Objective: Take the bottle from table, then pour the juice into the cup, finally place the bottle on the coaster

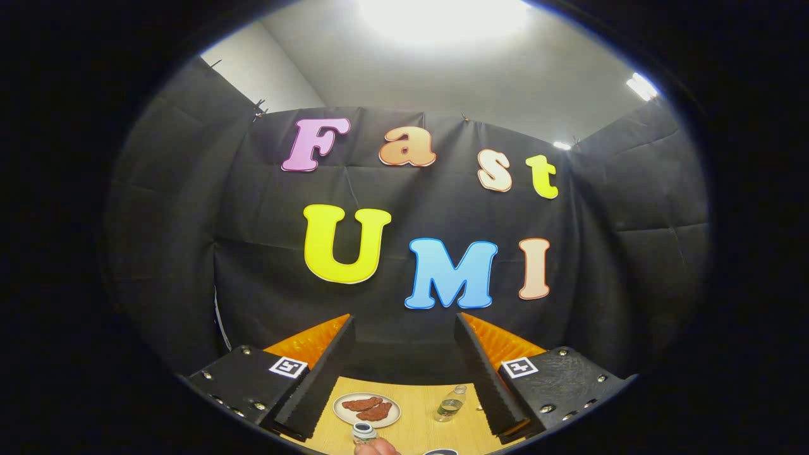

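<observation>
No wording can be read; each finger of the tool carries a square black-and-white marker.

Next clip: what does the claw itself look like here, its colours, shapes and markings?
The claw has two long black fingers with ribbed inner faces and orange ridged outer sides. Each sits on a black block studded with silver screws and carries a square black-and-white tag. No cables or sleeve are visible.

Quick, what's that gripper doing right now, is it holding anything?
Gripper: open, fingers spread wide, holding nothing; the bottle stands untouched on the table between them.
</observation>
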### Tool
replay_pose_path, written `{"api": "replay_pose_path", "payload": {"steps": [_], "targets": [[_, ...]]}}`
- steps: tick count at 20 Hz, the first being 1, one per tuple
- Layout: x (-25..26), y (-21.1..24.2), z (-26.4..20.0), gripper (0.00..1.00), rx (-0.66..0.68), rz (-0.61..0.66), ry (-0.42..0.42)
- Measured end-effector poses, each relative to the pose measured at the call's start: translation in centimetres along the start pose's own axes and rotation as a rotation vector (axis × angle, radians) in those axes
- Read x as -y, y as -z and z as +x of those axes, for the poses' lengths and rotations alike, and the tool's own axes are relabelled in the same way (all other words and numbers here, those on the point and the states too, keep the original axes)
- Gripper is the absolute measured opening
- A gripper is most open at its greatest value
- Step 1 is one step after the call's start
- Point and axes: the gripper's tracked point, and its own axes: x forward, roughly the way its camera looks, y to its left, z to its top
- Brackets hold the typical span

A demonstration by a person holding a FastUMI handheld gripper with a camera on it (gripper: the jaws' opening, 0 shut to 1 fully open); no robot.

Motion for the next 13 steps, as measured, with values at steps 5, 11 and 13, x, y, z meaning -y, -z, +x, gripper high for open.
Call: {"api": "replay_pose_path", "payload": {"steps": [5, 11, 13], "targets": [[1.8, 0.8, -0.7, 0.96, -0.017, 0.064, -0.019], [1.5, 1.4, -3.5, 0.96, -0.037, 0.104, -0.066], [1.5, 1.5, -4.0, 0.96, -0.041, 0.105, -0.074]]}}
